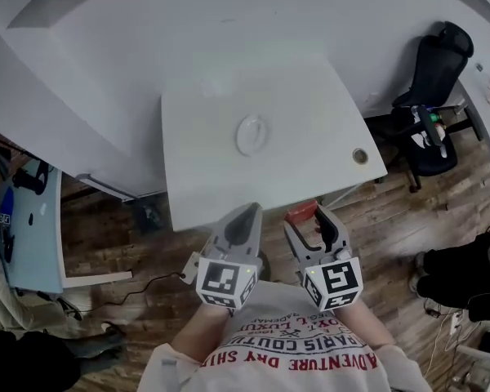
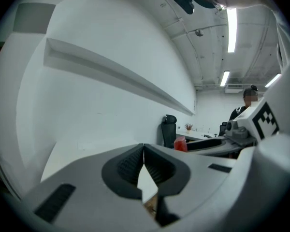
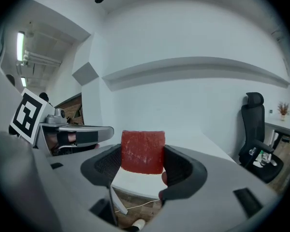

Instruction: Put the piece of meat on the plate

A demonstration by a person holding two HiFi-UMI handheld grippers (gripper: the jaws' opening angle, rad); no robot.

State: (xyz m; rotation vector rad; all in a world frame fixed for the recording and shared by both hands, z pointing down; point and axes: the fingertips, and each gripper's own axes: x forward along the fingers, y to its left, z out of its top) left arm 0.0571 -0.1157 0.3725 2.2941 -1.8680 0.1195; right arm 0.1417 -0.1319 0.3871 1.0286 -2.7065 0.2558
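Your right gripper point(image 1: 307, 217) grips the piece of meat point(image 3: 143, 151) between its jaws, near the table point(image 1: 212, 186) edge (the plate point(image 1: 253, 135) lies farther); your left gripper point(image 1: 249, 211) is closed, empty.

Upside-down print across the person's white T-shirt point(image 1: 304, 352) reads in part "PARIS COUTU", "LUXU" and "ADVENTURE DRY SHI", while the left gripper point(image 1: 247, 211) and right gripper point(image 1: 309, 216) each carry black-and-white square coded markers.
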